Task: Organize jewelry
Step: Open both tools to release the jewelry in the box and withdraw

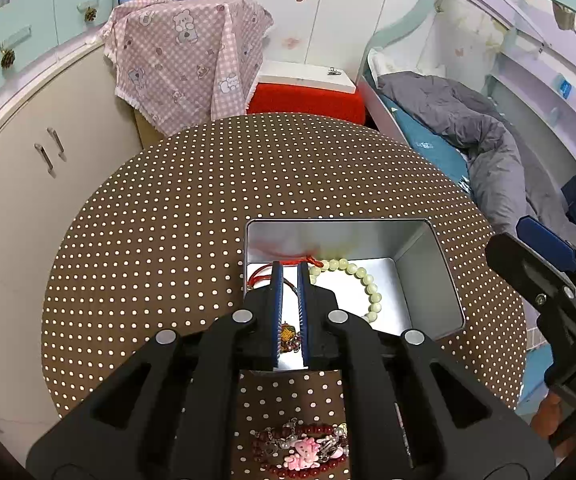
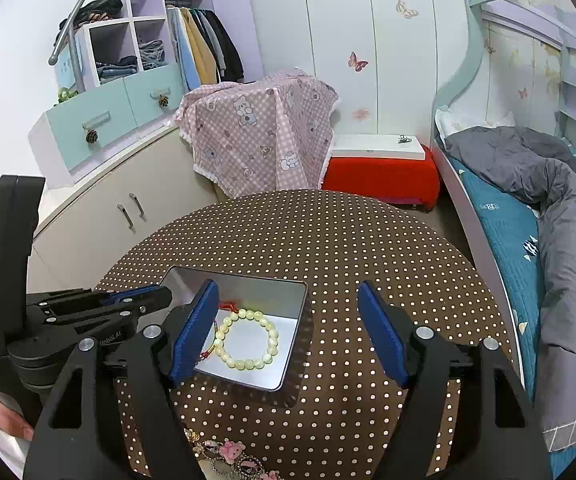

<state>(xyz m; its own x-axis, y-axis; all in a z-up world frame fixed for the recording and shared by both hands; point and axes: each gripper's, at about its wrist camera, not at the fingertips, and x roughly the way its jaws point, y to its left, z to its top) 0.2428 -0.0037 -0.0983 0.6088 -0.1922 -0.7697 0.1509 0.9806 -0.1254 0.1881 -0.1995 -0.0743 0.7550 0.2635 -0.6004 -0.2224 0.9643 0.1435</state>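
A silver tin box point(image 1: 424, 276) point(image 2: 294, 344) sits on the brown polka-dot round table point(image 1: 168, 240) point(image 2: 328, 240). Inside lie a pale bead bracelet point(image 1: 368, 284) point(image 2: 248, 340) and a red cord piece point(image 1: 264, 274) point(image 2: 228, 305). My left gripper point(image 1: 290, 276) hangs over the box's left part, jaws a narrow gap apart, with a small pendant point(image 1: 289, 336) showing between them on the box floor. My right gripper point(image 2: 288, 332) is open wide above the box's near right corner, empty. A dark red bead bracelet with pink charms point(image 1: 300, 448) point(image 2: 228, 452) lies on the table near me.
A pink checked cloth point(image 2: 264, 132) drapes over furniture behind the table. A red stool with a white board point(image 2: 380, 172) stands beyond. A bed with a grey quilt point(image 2: 548, 208) is at the right, cupboards point(image 2: 100, 208) at the left.
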